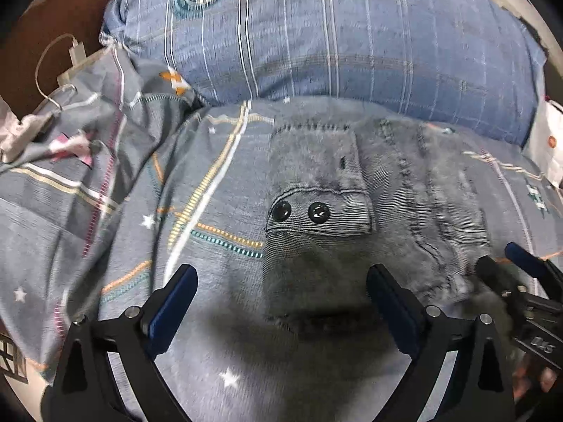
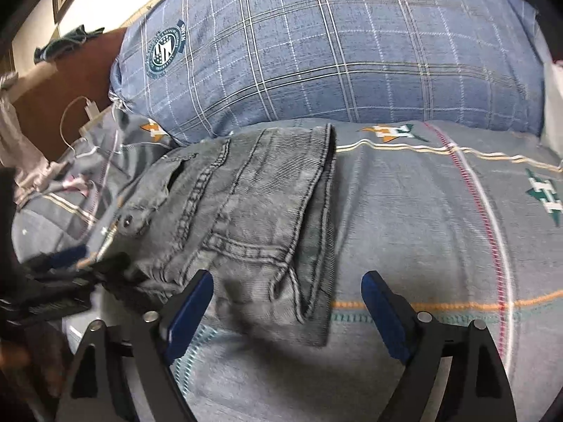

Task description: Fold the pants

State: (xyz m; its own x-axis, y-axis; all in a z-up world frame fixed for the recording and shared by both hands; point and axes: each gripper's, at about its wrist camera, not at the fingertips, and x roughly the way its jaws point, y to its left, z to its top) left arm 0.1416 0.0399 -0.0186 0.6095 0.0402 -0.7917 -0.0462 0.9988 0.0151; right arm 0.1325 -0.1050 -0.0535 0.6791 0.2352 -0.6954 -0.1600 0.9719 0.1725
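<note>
The left hand-held gripper (image 1: 281,292) hangs spread wide, its blue-padded fingers (image 1: 174,307) apart over the near left corner of the folded pants (image 1: 355,211); the fingers appear to hover just above the cloth, and nothing sits between them. The right hand-held gripper (image 2: 286,299) is also spread wide, holding nothing; its left finger (image 2: 190,313) overlaps the near edge of the pants (image 2: 253,218), while its right finger (image 2: 383,316) is over bare bedsheet (image 2: 440,228). Whether either pad actually touches fabric cannot be told.

The grey denim pants lie folded into a compact bundle on the patterned grey bedsheet (image 1: 218,369) of a bed, just in front of a blue checked pillow (image 1: 334,35).

Only the left wrist view shows the flap with two dark buttons (image 1: 299,211) on the near left part of the bundle, and the right hand-held gripper (image 1: 499,263) at the bundle's near right edge. Only the right wrist view shows a folded leg panel with its stitched seam running along the bundle's right side, the open pocket slit (image 2: 176,176), and the blurred left hand-held gripper (image 2: 86,260) at the left.

In the right wrist view the bundle's long axis runs from the near edge away toward the pillow (image 2: 334,52), the leg's hem (image 2: 329,140) at the far end close to the pillow.

A white charger and cable (image 1: 75,52) lie at the far left, beside the rumpled sheet.
</note>
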